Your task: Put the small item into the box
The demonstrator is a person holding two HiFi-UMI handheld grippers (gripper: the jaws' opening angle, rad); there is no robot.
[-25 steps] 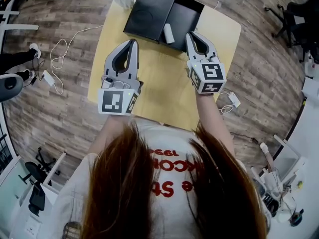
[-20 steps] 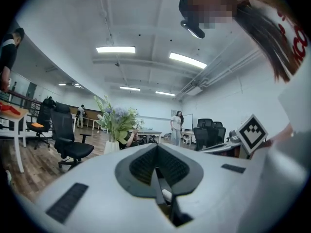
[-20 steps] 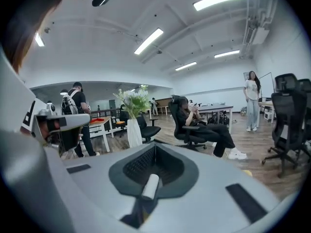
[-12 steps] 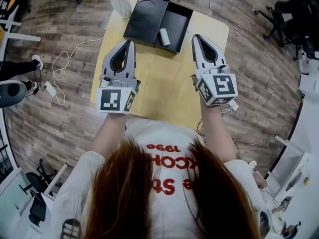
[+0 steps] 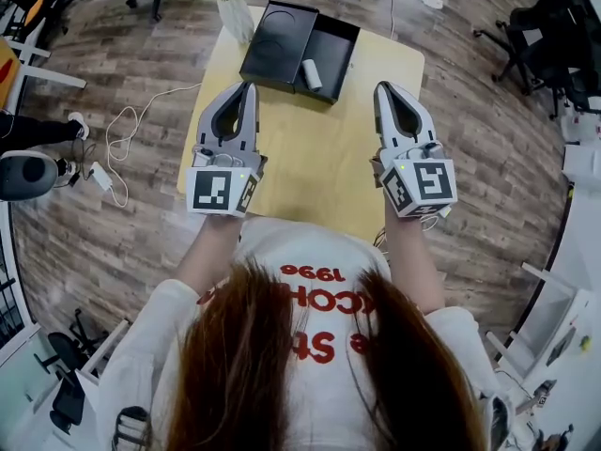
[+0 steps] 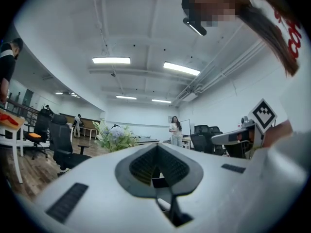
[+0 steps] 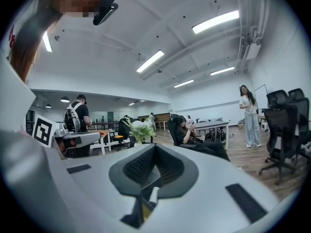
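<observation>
In the head view a black box lies open at the far end of the yellow table, its lid flat beside it on the left. A small white cylinder rests inside the box's right half. My left gripper hovers over the table's left side, jaws shut and empty. My right gripper hangs over the right side, also shut with nothing in it. Both stand short of the box. In the gripper views the left gripper and right gripper point level across the room.
A vase of flowers stands at the table's far left corner, close to the lid. Cables and a charger lie on the wooden floor to the left. Office chairs stand at the right. People are in the room beyond.
Both grippers have drawn back from the box toward the person; the right one moved out to the right, away from the white cylinder, which stays in the box.
</observation>
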